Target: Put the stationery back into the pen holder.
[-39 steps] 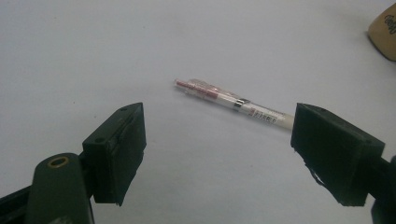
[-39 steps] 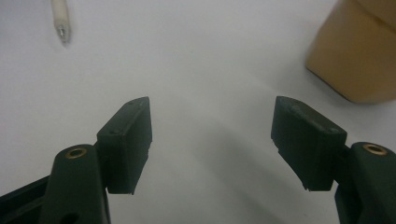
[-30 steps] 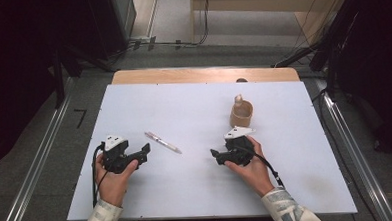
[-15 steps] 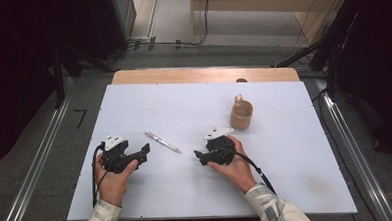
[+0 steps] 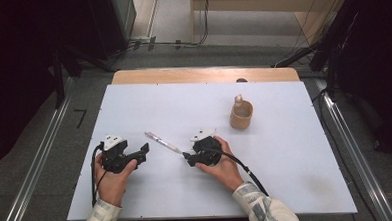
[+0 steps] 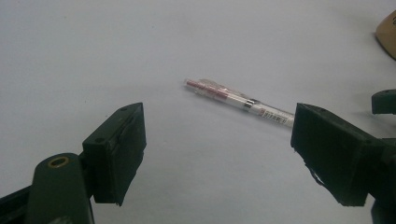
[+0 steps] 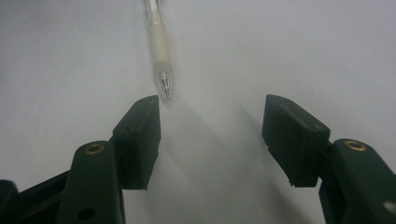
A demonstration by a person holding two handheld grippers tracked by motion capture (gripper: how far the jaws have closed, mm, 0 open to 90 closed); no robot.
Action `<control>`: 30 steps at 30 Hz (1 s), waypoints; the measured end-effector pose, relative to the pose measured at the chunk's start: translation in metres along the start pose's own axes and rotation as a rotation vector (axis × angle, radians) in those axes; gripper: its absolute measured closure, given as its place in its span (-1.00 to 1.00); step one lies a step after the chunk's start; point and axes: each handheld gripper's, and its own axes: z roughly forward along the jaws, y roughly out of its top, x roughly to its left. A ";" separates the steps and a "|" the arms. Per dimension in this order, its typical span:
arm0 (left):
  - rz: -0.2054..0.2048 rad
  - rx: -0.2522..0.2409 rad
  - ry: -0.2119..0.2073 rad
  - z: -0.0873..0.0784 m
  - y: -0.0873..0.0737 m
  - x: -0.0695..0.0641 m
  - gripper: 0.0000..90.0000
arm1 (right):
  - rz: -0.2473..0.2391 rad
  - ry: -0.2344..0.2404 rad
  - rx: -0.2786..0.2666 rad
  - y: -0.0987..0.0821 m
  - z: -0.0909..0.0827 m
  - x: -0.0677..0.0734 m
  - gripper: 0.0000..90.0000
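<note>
A clear pen (image 5: 163, 142) with a red end lies on the white table (image 5: 296, 166) between the two hands. My left gripper (image 5: 145, 152) rests at the left, pointing at the pen, its jaws open and empty. In the left gripper view the pen (image 6: 238, 99) lies a little beyond that gripper (image 6: 217, 149). My right gripper (image 5: 187, 158) sits just right of the pen's near tip. Its jaws have just been closing a little but stand open with nothing between them. In the right gripper view the pen's tip (image 7: 164, 81) lies just past the left jaw of this gripper (image 7: 212, 135).
A tan wooden cup (image 5: 241, 115) with a small pale thing standing in it sits on the table right of centre, behind the right hand. A wooden strip (image 5: 202, 75) borders the table's far edge. Metal rails run along both sides.
The right hand has slid left across the table from in front of the cup to the pen's near tip. The left hand and the pen have stayed put.
</note>
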 end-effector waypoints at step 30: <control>-0.020 -0.012 0.015 -0.002 0.000 0.006 -0.58 | -0.023 -0.011 0.020 0.033 0.034 0.028 0.15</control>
